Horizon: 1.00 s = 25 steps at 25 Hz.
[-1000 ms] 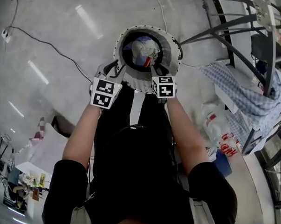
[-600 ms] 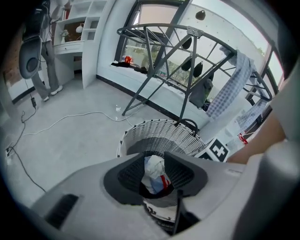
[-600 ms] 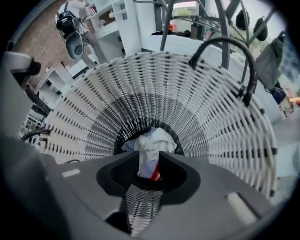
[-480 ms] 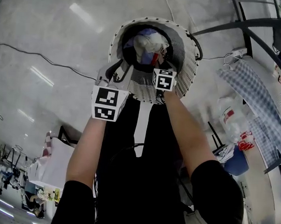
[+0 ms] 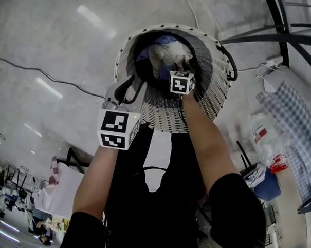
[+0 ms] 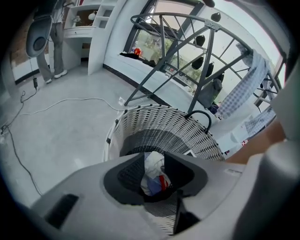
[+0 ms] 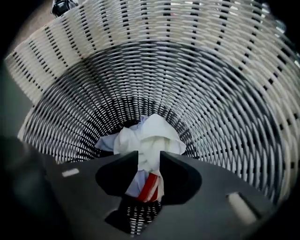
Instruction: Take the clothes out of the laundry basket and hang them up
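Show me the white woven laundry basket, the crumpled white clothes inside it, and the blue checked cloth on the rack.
white woven laundry basket (image 5: 161, 113), head view, near outer wall.
crumpled white clothes (image 7: 151, 132), right gripper view, top of the pile.
blue checked cloth (image 5: 292, 116), head view, its hanging middle.

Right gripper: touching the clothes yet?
Apart. In the right gripper view the right gripper has just been opening its jaws, and the clothes lie farther down, on the basket bottom.
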Each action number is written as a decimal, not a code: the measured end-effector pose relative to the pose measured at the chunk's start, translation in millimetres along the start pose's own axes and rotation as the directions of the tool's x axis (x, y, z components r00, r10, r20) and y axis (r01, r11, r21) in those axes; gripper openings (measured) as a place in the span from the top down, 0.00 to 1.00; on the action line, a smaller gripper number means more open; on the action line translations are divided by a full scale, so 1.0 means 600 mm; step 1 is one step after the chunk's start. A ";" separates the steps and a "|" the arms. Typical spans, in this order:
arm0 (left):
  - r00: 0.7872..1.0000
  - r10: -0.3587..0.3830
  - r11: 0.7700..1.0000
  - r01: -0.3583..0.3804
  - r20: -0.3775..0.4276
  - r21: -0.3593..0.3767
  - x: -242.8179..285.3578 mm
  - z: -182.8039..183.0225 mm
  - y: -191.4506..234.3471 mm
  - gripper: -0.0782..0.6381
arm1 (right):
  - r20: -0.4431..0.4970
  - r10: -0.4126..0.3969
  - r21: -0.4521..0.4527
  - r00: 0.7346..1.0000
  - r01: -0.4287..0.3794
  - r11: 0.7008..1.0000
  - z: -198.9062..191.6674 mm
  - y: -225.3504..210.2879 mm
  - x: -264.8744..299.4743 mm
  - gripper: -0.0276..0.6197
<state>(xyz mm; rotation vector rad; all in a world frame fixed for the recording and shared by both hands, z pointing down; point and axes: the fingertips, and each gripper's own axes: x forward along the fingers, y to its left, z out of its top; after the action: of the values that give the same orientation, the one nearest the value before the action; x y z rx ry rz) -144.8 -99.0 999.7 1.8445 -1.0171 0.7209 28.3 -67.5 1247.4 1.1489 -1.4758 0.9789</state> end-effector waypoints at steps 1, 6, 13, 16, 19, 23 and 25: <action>1.000 -0.003 1.000 0.003 -0.004 0.006 0.005 -0.001 0.001 0.70 | -0.005 0.002 -0.002 1.000 -0.002 1.000 -0.001 0.002 0.014 0.71; 0.999 -0.030 0.998 0.030 -0.014 0.050 0.022 0.005 -0.014 0.69 | 0.019 0.038 0.010 0.999 -0.039 0.999 0.007 0.013 0.064 0.65; 0.999 -0.035 0.996 0.036 -0.004 0.084 0.025 0.015 -0.020 0.69 | 0.069 -0.006 0.155 0.998 -0.005 0.988 0.054 -0.007 0.100 0.64; 1.000 -0.022 0.995 0.022 0.001 0.092 0.025 0.014 -0.012 0.70 | 0.063 -0.051 0.213 0.997 0.037 0.976 0.067 -0.025 0.103 0.89; 1.000 -0.015 0.998 0.015 0.000 0.062 0.022 0.014 -0.007 0.70 | 0.036 -0.064 0.200 0.997 0.056 0.978 0.068 -0.028 0.070 0.91; 1.000 -0.006 1.000 0.006 0.006 0.013 0.008 0.018 -0.014 0.70 | 0.049 0.006 0.219 0.999 -0.016 0.976 0.059 -0.015 0.019 0.91; 1.000 -0.011 1.000 0.011 0.014 -0.003 -0.004 0.024 -0.027 0.70 | 0.066 0.034 0.199 0.997 -0.047 0.979 0.066 -0.015 -0.016 0.91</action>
<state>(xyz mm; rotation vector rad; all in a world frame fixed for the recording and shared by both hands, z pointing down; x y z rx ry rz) -130.9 -106.4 984.8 1.8535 -1.0160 0.7002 29.2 -105.5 1230.4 1.3080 -1.4805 1.1498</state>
